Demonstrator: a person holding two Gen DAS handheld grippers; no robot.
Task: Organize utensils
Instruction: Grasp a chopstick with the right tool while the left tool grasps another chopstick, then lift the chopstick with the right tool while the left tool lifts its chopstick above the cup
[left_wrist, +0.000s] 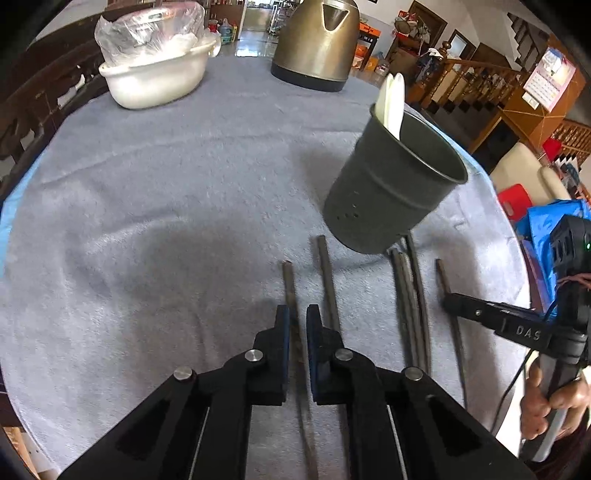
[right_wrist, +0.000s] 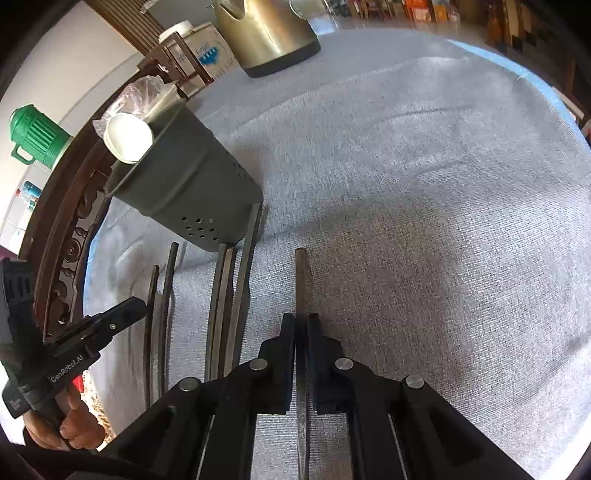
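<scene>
both grippers' fingers (left_wrist: 282, 343) (right_wrist: 288, 343) clamp 1 chopstick (left_wrist: 290, 284) (right_wrist: 300, 280) each; lift tips upward, then drop into holder (left_wrist: 395, 192) at upper right.

A napped, matt grey cloth (left_wrist: 184, 192) covers the table. The utensil holder (left_wrist: 395, 188) looks matt dark metal; the chopsticks (left_wrist: 410, 302) are dull and dark. The kettle (left_wrist: 317, 40) is brushed metal, the bowl (left_wrist: 155, 77) glossy white under crinkled clear plastic film (left_wrist: 147, 29).

Dark grey utensil holder (left_wrist: 391, 192) with small punched holes, white spoons (left_wrist: 392, 103), dark chopsticks (left_wrist: 408, 295), grey-blue table cloth (left_wrist: 184, 203), brass-coloured kettle (left_wrist: 317, 40), black tongs (left_wrist: 297, 317).
</scene>
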